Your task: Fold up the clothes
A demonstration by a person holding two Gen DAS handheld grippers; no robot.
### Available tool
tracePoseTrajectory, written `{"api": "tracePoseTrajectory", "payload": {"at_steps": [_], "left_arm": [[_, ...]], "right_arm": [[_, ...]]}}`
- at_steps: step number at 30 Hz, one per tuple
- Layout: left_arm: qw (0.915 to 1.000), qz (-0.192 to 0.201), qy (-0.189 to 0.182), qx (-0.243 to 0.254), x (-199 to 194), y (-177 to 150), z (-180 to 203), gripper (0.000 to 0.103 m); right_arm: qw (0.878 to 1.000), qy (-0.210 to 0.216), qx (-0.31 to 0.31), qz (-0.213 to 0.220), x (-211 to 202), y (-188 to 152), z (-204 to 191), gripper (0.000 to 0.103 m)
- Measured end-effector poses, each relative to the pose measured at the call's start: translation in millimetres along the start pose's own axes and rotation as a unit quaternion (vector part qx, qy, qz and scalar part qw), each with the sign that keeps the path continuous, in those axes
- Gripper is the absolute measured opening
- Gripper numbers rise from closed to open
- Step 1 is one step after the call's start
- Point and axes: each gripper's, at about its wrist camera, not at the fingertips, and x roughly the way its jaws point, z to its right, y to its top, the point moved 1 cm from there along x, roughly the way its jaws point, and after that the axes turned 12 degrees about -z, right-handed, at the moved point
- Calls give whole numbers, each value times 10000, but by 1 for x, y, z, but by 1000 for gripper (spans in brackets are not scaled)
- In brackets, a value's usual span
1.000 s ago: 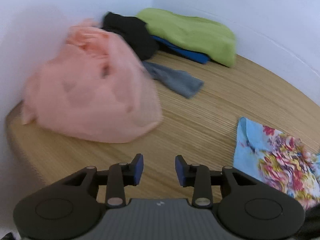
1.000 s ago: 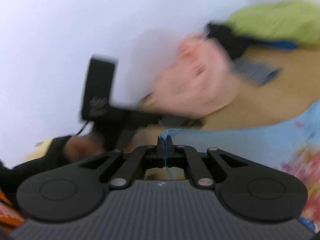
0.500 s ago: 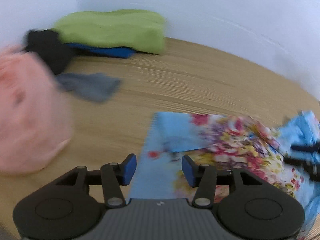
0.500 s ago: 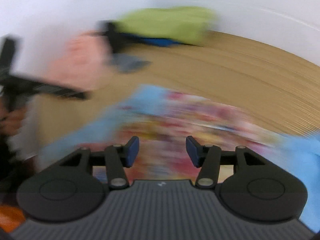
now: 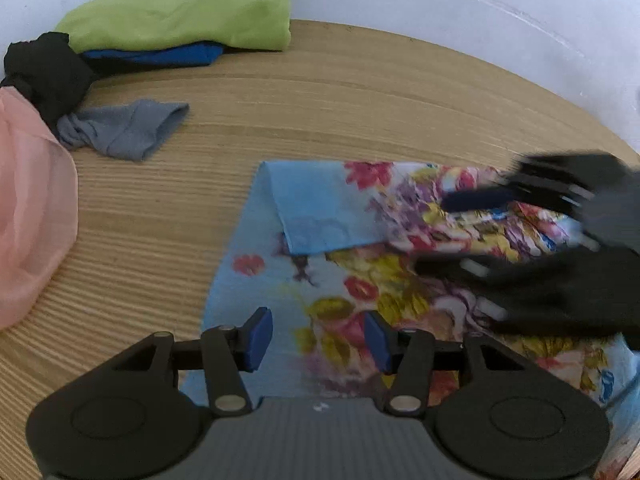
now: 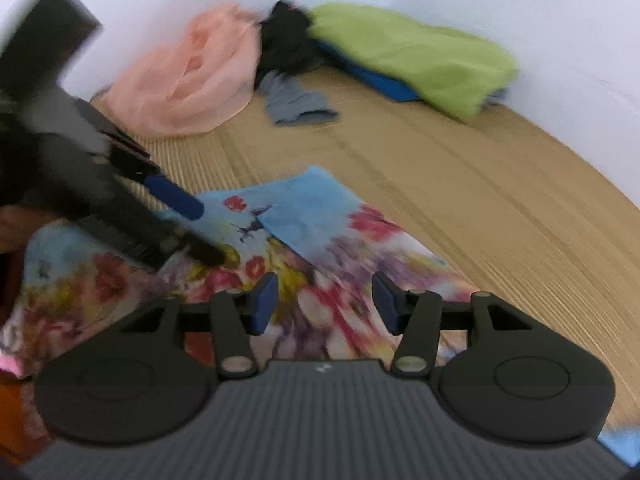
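Lying spread on the wooden table (image 5: 360, 92) near its front edge, the floral cloth (image 5: 320, 280) runs lengthwise left to right, one corner turned over; the left gripper (image 5: 318, 334) and right gripper (image 6: 325, 304) both hover over it with jaws spread, empty; pink garment (image 5: 32, 216), grey cloth (image 5: 124, 132) and green stack (image 5: 180, 12) sit well apart by the far-left corner, clear of the way.
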Motion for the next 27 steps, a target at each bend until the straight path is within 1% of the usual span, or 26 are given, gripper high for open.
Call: {"api": "tracePoseTrajectory", "payload": {"at_steps": [3, 4, 5, 6, 8, 9, 10, 11, 12, 13, 14, 15, 18, 21, 22, 23, 24, 25, 26, 27], "left_arm": [[9999, -38, -24, -128, 4, -6, 0, 54], [9999, -28, -20, -161, 4, -8, -1, 55], [9998, -26, -2, -176, 4, -8, -1, 55], [9998, -23, 15, -191, 3, -8, -1, 56], [9998, -17, 28, -220, 3, -9, -2, 57], [9997, -14, 26, -235, 3, -9, -2, 57], [9997, -12, 25, -247, 2, -8, -3, 58], [9997, -14, 29, -249, 2, -8, -3, 58], [9997, -16, 33, -249, 2, -8, -3, 59], [9997, -12, 43, -238, 2, -8, -2, 60], [9997, -9, 56, -224, 2, -9, -1, 61], [9998, -5, 83, -194, 3, -9, 0, 61], [9997, -4, 179, -147, 4, -8, 1, 62], [9994, -20, 298, -169, 5, -3, 0, 63], [9993, -26, 338, -176, 6, -1, -1, 65], [9991, -31, 378, -183, 6, 0, -1, 70], [9989, -36, 418, -190, 7, 2, -2, 70], [9987, -42, 457, -197, 8, 3, -3, 69], [9985, -47, 497, -205, 8, 5, -3, 69], [9983, -52, 537, -212, 9, 7, -4, 69]], "right_arm": [[9992, 193, -86, -345, 27, 17, 8, 54], [9990, 294, -120, -306, 35, 21, 11, 57], [9987, 356, -192, -316, 39, 22, 14, 62], [9981, 442, -210, -362, 42, 24, 17, 64], [9969, 632, -168, -442, 48, 30, 25, 66], [9965, 671, -201, -457, 50, 34, 27, 64], [9961, 698, -254, -469, 52, 37, 29, 58], [9956, 734, -317, -489, 53, 41, 30, 44], [9950, 773, -384, -511, 53, 44, 32, 33], [9945, 785, -429, -554, 53, 47, 34, 7], [9941, 761, -452, -627, 57, 51, 38, 3], [9939, 767, -476, -640, 58, 54, 44, 3], [9951, 656, -554, -480, 55, 70, 63, 3], [9976, 144, -615, -269, 66, 107, 90, 3], [9978, -36, -634, -198, 71, 120, 100, 3], [9971, -408, -638, -67, 78, 136, 109, 3], [9940, -932, -571, 80, 84, 149, 116, 4], [9874, -1502, -436, 234, 88, 160, 123, 6], [9792, -1984, -226, 362, 91, 169, 132, 9], [9742, -2230, 34, 356, 90, 176, 141, 11]]}}
